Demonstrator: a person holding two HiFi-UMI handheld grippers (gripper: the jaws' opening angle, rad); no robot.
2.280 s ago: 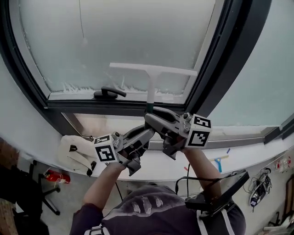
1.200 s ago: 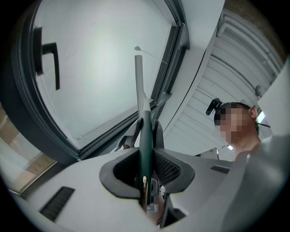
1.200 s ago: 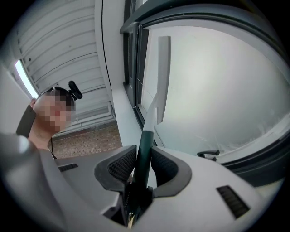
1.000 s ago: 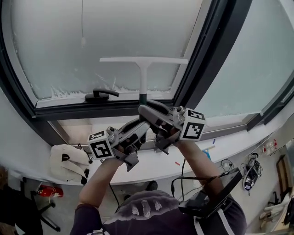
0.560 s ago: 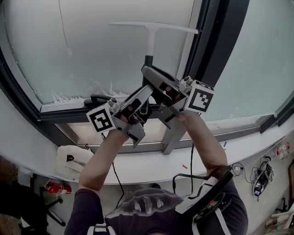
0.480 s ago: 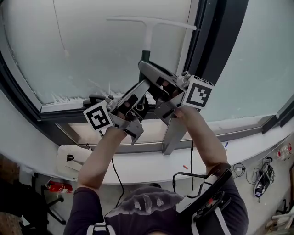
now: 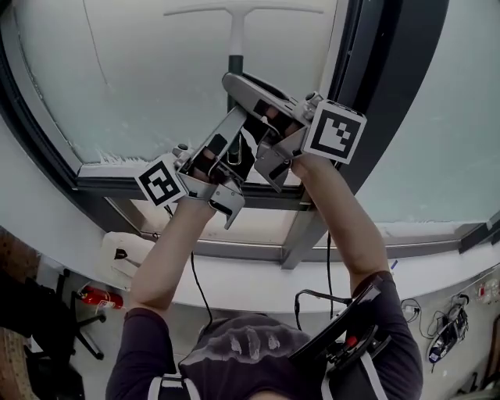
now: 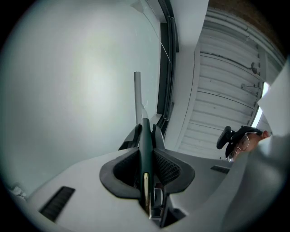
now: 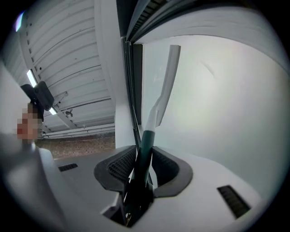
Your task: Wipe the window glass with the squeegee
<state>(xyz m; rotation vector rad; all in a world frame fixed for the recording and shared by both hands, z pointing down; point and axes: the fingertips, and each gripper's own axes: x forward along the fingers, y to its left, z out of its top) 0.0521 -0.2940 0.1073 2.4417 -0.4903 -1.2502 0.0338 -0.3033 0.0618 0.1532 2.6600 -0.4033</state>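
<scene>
The squeegee has a white T-shaped blade [image 7: 242, 9] pressed against the frosted window glass [image 7: 133, 70] near the top of the head view, and a dark green handle [image 7: 233, 64] below it. Both grippers hold that handle. My right gripper [image 7: 233, 81] is shut on the upper part, and my left gripper [image 7: 237, 119] is shut on it just below. In the left gripper view the green handle [image 8: 145, 149] runs between the jaws toward the white blade [image 8: 137, 90]. The right gripper view shows the same handle [image 9: 146, 145] clamped, with the blade [image 9: 168, 72] against the pane.
A thick dark window frame [image 7: 379, 94] rises right of the squeegee, with another pane [image 7: 445, 141] beyond it. Under the glass runs the dark lower frame [image 7: 101, 187] and a white sill [image 7: 258, 277]. A white bag [image 7: 125, 254] lies at lower left.
Both grippers have lifted the squeegee up the glass, from near the lower frame to the top of the view. Both stay shut on the handle.
</scene>
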